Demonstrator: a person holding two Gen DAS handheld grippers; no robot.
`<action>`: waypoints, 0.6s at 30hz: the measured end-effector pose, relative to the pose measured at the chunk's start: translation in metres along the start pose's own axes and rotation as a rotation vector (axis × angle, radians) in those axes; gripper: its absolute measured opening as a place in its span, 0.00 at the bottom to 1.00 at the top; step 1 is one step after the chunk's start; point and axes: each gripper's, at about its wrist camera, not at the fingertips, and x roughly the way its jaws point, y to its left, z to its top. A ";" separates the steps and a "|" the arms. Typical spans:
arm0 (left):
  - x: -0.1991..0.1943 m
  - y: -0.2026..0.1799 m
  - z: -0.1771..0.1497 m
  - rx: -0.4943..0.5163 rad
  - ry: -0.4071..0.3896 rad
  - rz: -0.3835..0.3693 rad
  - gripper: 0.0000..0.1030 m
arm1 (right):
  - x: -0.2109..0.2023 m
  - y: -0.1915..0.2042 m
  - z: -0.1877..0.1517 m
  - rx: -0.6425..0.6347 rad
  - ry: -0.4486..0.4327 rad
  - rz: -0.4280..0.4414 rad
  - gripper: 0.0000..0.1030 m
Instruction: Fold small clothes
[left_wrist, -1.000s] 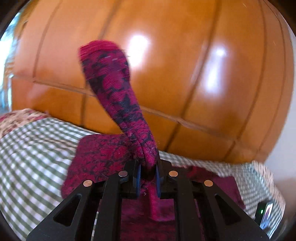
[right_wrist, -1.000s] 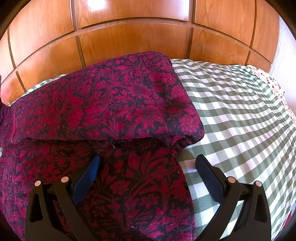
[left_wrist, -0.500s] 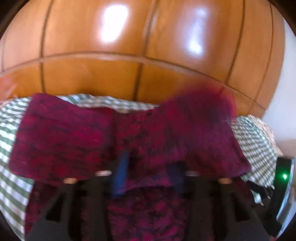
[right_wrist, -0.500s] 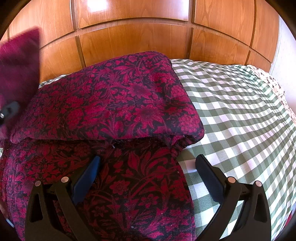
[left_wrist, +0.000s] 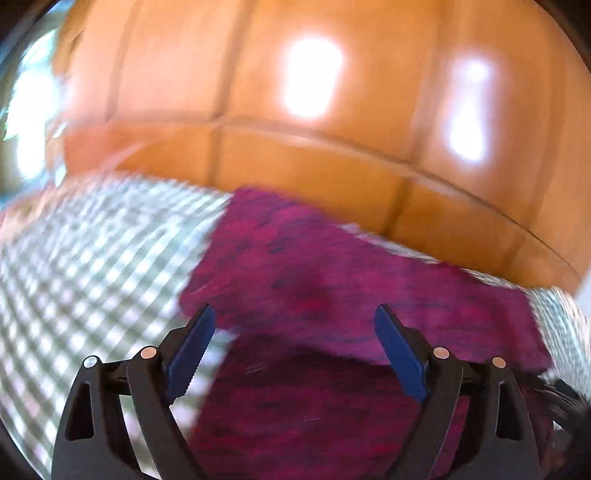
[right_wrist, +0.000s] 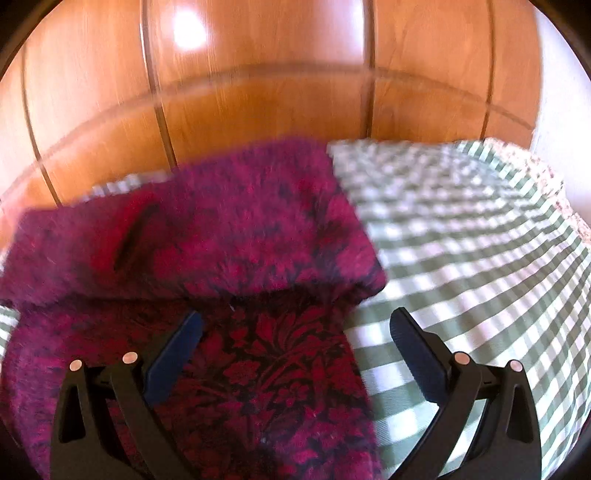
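Note:
A dark red garment with a black floral pattern (right_wrist: 221, 240) lies on the green checked bedcover (right_wrist: 461, 258), its far part folded over the near part. It also shows in the left wrist view (left_wrist: 332, 280), blurred. My left gripper (left_wrist: 295, 325) is open and empty, just above the fold's near left edge. My right gripper (right_wrist: 295, 325) is open and empty, over the garment's near right edge, with its right finger above the bedcover.
A glossy wooden headboard (right_wrist: 277, 92) rises right behind the bed and also fills the top of the left wrist view (left_wrist: 332, 110). The bedcover (left_wrist: 92, 258) spreads left of the garment. A floral fabric edge (right_wrist: 554, 184) lies at far right.
My left gripper let go of the garment part it held up; that part now lies folded over the rest. The left jaws opened wide. Both views shifted and blurred; the right gripper tilted up slightly.

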 end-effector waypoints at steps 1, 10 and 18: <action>0.005 0.010 -0.002 -0.055 0.025 0.008 0.84 | -0.012 0.001 0.001 0.002 -0.052 0.050 0.98; 0.008 0.055 -0.016 -0.288 0.055 -0.040 0.84 | 0.025 0.050 0.040 0.080 0.118 0.417 0.76; -0.002 0.070 -0.019 -0.367 0.023 -0.043 0.84 | 0.048 0.073 0.053 0.092 0.165 0.457 0.08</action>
